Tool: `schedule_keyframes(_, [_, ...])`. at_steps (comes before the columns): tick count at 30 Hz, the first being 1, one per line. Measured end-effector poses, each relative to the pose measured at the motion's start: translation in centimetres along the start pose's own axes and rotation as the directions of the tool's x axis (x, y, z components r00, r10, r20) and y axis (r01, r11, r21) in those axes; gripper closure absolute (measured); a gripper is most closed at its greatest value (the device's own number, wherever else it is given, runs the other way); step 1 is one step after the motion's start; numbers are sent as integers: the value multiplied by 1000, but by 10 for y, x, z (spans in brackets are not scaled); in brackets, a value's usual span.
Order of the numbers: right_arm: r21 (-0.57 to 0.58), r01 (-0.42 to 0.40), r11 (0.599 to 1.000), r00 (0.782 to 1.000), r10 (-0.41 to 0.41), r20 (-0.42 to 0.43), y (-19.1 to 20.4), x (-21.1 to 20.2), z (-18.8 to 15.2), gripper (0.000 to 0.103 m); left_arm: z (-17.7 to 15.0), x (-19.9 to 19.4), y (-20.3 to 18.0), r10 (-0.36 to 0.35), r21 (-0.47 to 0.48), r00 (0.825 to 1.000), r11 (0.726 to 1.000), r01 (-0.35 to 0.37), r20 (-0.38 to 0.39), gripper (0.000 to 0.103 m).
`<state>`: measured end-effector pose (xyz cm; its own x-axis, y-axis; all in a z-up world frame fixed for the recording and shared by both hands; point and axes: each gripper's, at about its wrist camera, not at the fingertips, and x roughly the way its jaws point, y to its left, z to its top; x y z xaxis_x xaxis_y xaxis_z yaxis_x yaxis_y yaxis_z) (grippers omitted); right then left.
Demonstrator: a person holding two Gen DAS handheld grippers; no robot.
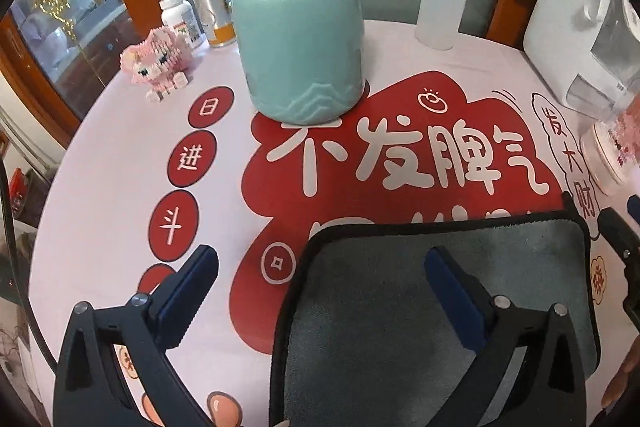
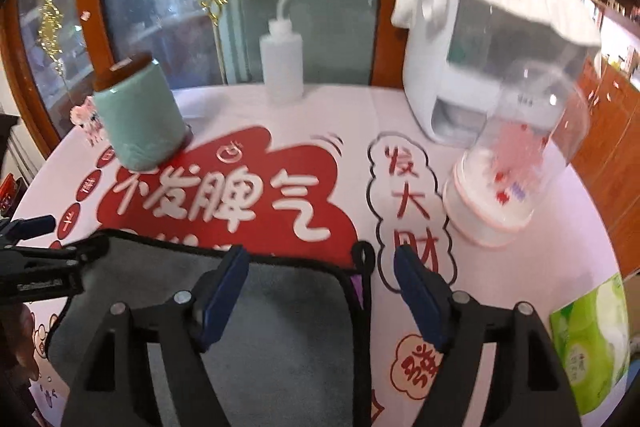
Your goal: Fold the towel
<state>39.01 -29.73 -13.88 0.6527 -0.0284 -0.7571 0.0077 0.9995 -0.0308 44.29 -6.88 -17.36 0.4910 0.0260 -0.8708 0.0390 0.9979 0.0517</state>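
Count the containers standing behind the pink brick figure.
2: a white pill bottle directly behind the pink brick figure, and a metal can to its right, beside the teal jar. Others may be hidden.

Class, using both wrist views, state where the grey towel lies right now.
The grey towel lies flat on the near part of the printed tablecloth, below the red lettering and nearer than the teal jar. Both grippers hover over it, jaws open.

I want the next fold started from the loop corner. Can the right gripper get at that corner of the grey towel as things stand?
Probably yes. The right gripper is open, and the corner with the loop of the grey towel lies flat between its fingers, with nothing lying on it. The snow globe stands well off to the side.
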Motion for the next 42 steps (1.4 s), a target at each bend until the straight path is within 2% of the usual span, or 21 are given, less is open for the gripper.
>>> schedule_keyframes(4, [2, -15, 1000, 1000, 15, 1, 3, -5, 3, 27, -3, -11, -4, 8, 33, 1000, 999, -9, 29, 0])
schedule_keyframes(20, [82, -25, 996, 999, 28, -30, 1, -23, -7, 27, -10, -56, -2, 1, 29, 995, 1000, -4, 98, 0])
schedule_keyframes(26, [108, -38, 993, 999, 41, -31, -3, -33, -9, 21, -14, -67, -7, -1, 42, 995, 999, -3, 105, 0])
schedule_keyframes(34, [103, -43, 994, 999, 46, -21, -2, -49, -9, 21, -20, -82, -8, -19, 14, 996, 1000, 18, 86, 0])
schedule_keyframes(42, [118, -75, 990, 996, 80, -30, -3, -68, -20, 20, -34, -112, -3, -18, -15, 992, 1000, 20, 121, 0])
